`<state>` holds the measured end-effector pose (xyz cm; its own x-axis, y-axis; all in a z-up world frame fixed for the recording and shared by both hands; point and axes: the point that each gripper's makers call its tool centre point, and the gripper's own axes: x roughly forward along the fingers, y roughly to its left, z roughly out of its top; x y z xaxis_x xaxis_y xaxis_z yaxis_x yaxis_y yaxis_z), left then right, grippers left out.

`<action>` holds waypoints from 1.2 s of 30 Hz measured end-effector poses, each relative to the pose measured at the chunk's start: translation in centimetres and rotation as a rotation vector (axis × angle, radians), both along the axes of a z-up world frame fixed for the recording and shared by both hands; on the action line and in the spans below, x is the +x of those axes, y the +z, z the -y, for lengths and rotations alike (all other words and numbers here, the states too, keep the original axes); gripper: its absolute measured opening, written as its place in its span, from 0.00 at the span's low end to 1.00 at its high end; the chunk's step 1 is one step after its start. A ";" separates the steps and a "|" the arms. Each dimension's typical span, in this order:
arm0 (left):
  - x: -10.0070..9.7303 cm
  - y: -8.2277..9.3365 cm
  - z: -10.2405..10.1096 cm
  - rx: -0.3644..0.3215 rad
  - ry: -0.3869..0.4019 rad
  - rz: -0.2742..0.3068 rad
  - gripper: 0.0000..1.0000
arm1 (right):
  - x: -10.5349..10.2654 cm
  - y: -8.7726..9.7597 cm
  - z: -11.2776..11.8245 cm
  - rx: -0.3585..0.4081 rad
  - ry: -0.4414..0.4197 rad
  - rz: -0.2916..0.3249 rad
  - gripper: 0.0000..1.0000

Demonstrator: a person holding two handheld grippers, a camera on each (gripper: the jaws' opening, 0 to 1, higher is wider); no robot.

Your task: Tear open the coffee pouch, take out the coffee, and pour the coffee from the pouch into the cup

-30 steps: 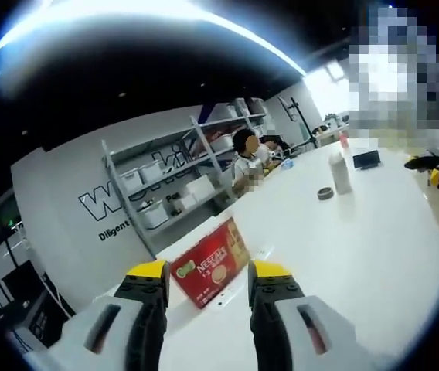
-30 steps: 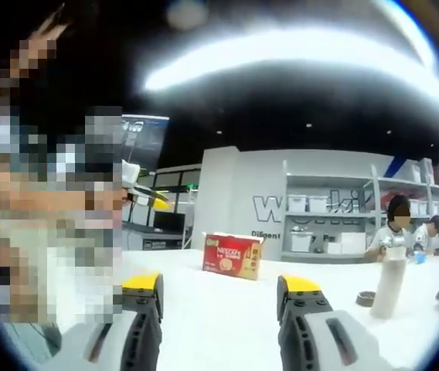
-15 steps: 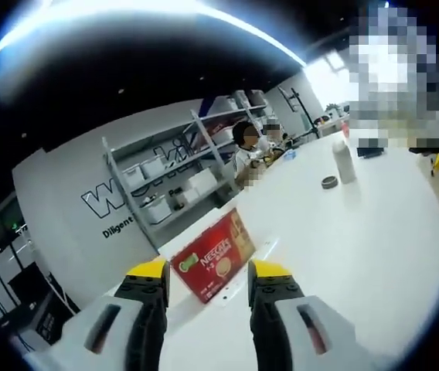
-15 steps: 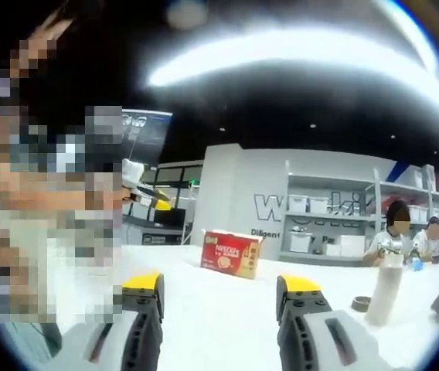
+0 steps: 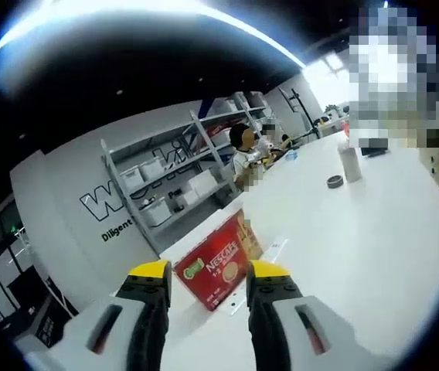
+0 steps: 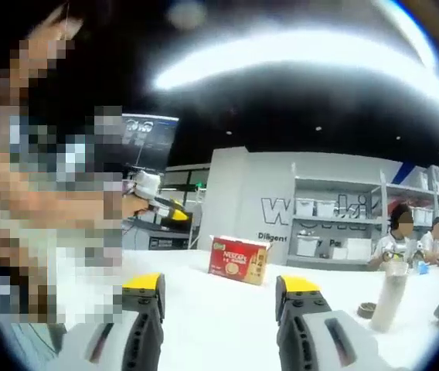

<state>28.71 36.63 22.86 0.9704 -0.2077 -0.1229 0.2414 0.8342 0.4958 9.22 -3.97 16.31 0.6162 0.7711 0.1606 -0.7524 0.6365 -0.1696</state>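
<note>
L tongs: left gripper [image 5: 206,274], jaws apart, nothing between them; aimed at the coffee box [image 5: 213,261], which sits just past the tips on the white table [image 5: 359,224].
R tongs: right gripper [image 6: 219,284], jaws apart, empty too; box [image 6: 240,260] further off here, well apart from the tips, standing upright on the tabletop [image 6: 219,309].
L tongs seen from R: yellow-tipped gripper [image 6: 158,204] held up in the air at left, near the blurred patch; open or closed, can't tell from there.
Task thing: no loose pouch seen. Judging by the print, pouches are prob. inside the red box; box lid state can't tell.
Progress: looks like the very start. Nothing grabbed, nothing torn, nothing poured.
Left to do: get pouch out of box, tear it, tip into cup, i.e. all of it.
Cup: tall pale container [image 6: 392,294] at far right of table, upright; contents not visible. Same item [image 5: 350,163] far across table in left gripper view.
Small dish: dark round thing [image 6: 366,310] just beside the tall container, also [image 5: 335,182]; contents unclear.
Background: shelving [image 5: 165,185] w/ bins, seated people behind table.
</note>
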 end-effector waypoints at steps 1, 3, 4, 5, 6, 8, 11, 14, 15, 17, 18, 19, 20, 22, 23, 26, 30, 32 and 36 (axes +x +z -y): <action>0.5 -0.3 -0.1 0.002 0.003 -0.003 0.40 | -0.2 0.1 -0.1 -0.002 0.003 0.005 0.58; 1.4 -1.2 0.0 0.002 0.002 -0.020 0.41 | -0.5 0.4 -0.2 -0.001 0.009 0.010 0.57; 1.8 -1.7 0.1 0.010 0.006 -0.030 0.41 | -0.5 0.4 -0.1 0.002 0.009 0.010 0.57; 2.2 -2.1 0.1 0.032 0.008 -0.038 0.41 | -0.5 0.5 0.0 0.005 0.009 0.010 0.57; 2.7 -2.4 0.1 0.055 0.010 -0.044 0.41 | -0.5 0.5 0.1 0.009 0.007 0.010 0.57; 3.5 -2.7 0.0 0.089 0.016 -0.052 0.41 | -0.5 0.5 0.1 0.014 0.006 0.006 0.57; 4.8 -2.6 -0.3 0.084 0.015 -0.052 0.40 | -0.8 0.5 0.0 0.021 0.013 0.002 0.57; 5.6 -3.1 -0.6 0.161 0.014 -0.067 0.36 | -1.0 0.5 -0.4 0.023 0.029 0.000 0.56; 5.9 -3.3 -0.7 0.189 0.017 -0.072 0.35 | -1.0 0.4 -0.5 0.022 0.033 -0.001 0.54; 6.5 -3.6 -1.0 0.229 0.022 -0.083 0.35 | -1.0 0.3 -0.7 0.021 0.041 -0.003 0.54; 6.8 -3.6 -1.1 0.232 0.023 -0.080 0.35 | -0.9 0.3 -0.8 0.019 0.043 -0.005 0.54; 6.9 -3.6 -1.5 0.233 0.049 -0.087 0.34 | -0.9 0.2 -0.8 0.017 0.045 -0.006 0.54; 7.1 -3.4 -1.6 0.240 0.044 -0.082 0.34 | -0.8 0.2 -0.9 0.016 0.046 -0.007 0.54; 7.5 -3.3 -1.7 0.216 0.032 -0.080 0.34 | -0.7 0.1 -1.0 0.012 0.045 -0.006 0.54; 7.7 -3.3 -1.8 0.208 0.034 -0.084 0.34 | -0.5 0.0 -1.0 0.008 0.043 -0.006 0.54; 8.1 -3.1 -2.9 0.218 0.067 -0.075 0.27 | 0.0 -0.3 -0.9 0.002 0.040 -0.011 0.53; 8.7 -3.3 -3.5 0.183 0.057 -0.088 0.27 | 0.6 -0.1 -0.4 0.015 0.026 -0.007 0.53; 9.0 -3.4 -3.8 0.188 0.063 -0.090 0.28 | 1.0 -0.3 -0.3 0.018 0.019 -0.012 0.53; 9.3 -3.7 -3.8 0.184 0.055 -0.091 0.28 | 1.7 -0.8 -0.4 0.022 0.013 -0.028 0.53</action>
<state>38.05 40.41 19.17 0.9628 -0.1208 -0.2417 0.2489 0.7450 0.6189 10.90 -3.54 15.48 0.6108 0.7754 0.1604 -0.7647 0.6302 -0.1343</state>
